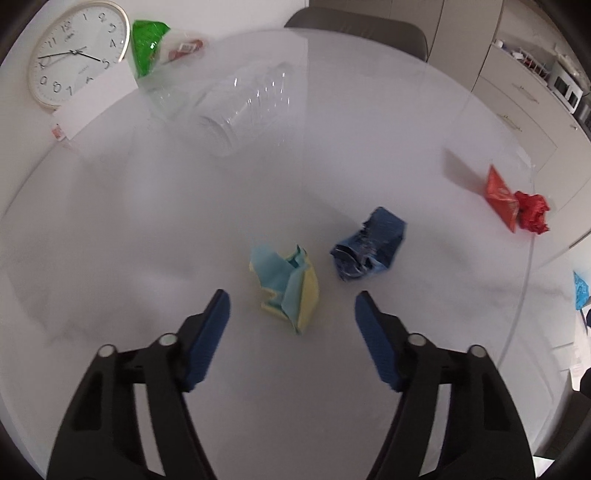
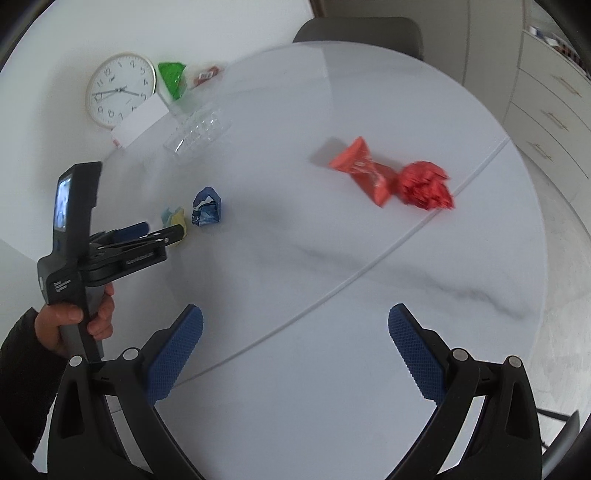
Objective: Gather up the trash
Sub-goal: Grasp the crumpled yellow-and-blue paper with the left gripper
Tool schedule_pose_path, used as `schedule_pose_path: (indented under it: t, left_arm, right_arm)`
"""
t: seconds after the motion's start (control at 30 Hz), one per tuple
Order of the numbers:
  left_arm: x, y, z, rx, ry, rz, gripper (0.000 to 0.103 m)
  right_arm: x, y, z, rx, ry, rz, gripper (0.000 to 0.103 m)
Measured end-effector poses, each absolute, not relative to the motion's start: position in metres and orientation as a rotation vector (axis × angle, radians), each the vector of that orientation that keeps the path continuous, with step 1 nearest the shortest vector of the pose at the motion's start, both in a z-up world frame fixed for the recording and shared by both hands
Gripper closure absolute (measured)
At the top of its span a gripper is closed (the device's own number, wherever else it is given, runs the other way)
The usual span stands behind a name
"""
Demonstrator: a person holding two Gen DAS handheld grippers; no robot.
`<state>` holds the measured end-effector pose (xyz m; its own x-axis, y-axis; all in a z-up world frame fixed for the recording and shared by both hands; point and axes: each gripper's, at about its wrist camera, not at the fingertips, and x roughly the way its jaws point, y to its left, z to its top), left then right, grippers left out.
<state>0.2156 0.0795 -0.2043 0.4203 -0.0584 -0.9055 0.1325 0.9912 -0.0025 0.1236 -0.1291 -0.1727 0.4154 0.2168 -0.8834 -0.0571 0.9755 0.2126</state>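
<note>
A crumpled yellow and light-blue paper (image 1: 286, 290) lies on the white round table (image 1: 147, 240), just ahead of and between the tips of my open left gripper (image 1: 291, 301). A crumpled dark blue wrapper (image 1: 367, 249) lies just right of it. A red packet (image 1: 500, 197) and a red crumpled ball (image 1: 532, 212) lie far right. In the right wrist view my right gripper (image 2: 295, 317) is open and empty above the table, well short of the red packet (image 2: 364, 170) and red ball (image 2: 424, 186). The left gripper (image 2: 162, 230) shows there, beside the yellow paper (image 2: 175, 218) and blue wrapper (image 2: 207, 206).
A clear plastic tray (image 1: 243, 107) lies at the far side, with a green bag (image 1: 146, 44) and a clear wrapper with a red label (image 1: 184, 46). A wall clock (image 1: 75, 55) leans at the back left. A chair (image 1: 354, 27) stands behind; cabinets (image 1: 524, 96) at right.
</note>
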Motion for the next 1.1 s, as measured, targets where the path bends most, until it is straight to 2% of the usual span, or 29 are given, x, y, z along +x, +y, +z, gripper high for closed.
schedule_pose_path:
  t: [0.07,0.13,0.37,0.63,0.83,0.93,0.97,1.0,1.1]
  left_arm:
    - [0.221,0.079,-0.212,0.078,1.146,-0.122,0.057]
    - [0.224,0.079,-0.217,0.065,1.154,-0.122,0.068]
    - [0.219,0.085,-0.211,0.009,1.137,-0.117,0.068]
    - [0.185,0.127,-0.174,-0.084,1.09,-0.05,0.068]
    - [0.152,0.163,-0.158,-0.098,1.073,0.019,0.068]
    - [0.145,0.177,-0.157,-0.109,1.079,0.047,0.068]
    - [0.149,0.179,-0.156,-0.116,1.084,0.048,0.068]
    - [0.148,0.181,-0.155,-0.128,1.088,0.049,0.068]
    - [0.145,0.18,-0.155,-0.135,1.086,0.039,0.068]
  right_arm:
    - [0.133,-0.125,-0.176,0.142,1.137,0.186,0.003]
    - [0.142,-0.121,-0.178,0.121,1.142,0.202,0.003]
    - [0.172,-0.099,-0.185,0.073,1.144,0.288,0.003]
    - [0.228,-0.034,-0.204,-0.062,1.117,0.426,0.005]
    - [0.253,-0.002,-0.227,-0.105,1.149,0.444,0.021]
    - [0.26,0.003,-0.236,-0.099,1.184,0.438,0.049]
    - [0.261,0.003,-0.239,-0.096,1.199,0.441,0.065]
    - [0.262,0.003,-0.241,-0.091,1.212,0.446,0.073]
    - [0.258,-0.002,-0.237,-0.087,1.205,0.444,0.073]
